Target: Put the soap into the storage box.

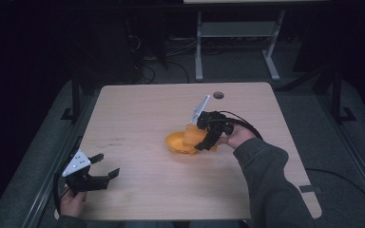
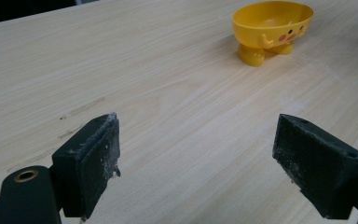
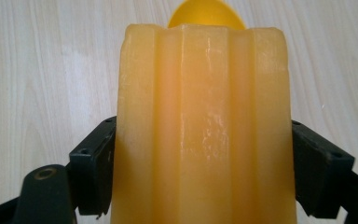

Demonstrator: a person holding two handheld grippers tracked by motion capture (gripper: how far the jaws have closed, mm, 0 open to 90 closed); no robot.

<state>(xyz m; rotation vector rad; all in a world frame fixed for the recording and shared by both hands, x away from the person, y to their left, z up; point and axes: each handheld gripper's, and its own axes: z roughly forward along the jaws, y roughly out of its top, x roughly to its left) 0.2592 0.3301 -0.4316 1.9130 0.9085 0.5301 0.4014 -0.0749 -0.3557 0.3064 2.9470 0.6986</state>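
The orange ribbed block (image 3: 204, 126) sits clamped between the jaws of your right gripper (image 1: 208, 134), one jaw pressed against each of its long sides. In the high view you hold it just above the yellow bowl (image 1: 180, 143), which stands near the middle of the bench (image 1: 138, 114), slightly toward your right. In the right gripper view the rim of the bowl shows past the far end of the block. In the left gripper view the bowl stands upright on small feet, with a face and pink cheeks printed on its side. Your right hand (image 1: 237, 137) grips the tool from the right, sleeve trailing toward the near edge. Your left gripper (image 1: 105, 166) rests at the near left corner of the bench, well apart from the bowl, its jaws spread wide with nothing between them. Your left hand (image 1: 71, 203) holds it from below the bench edge.
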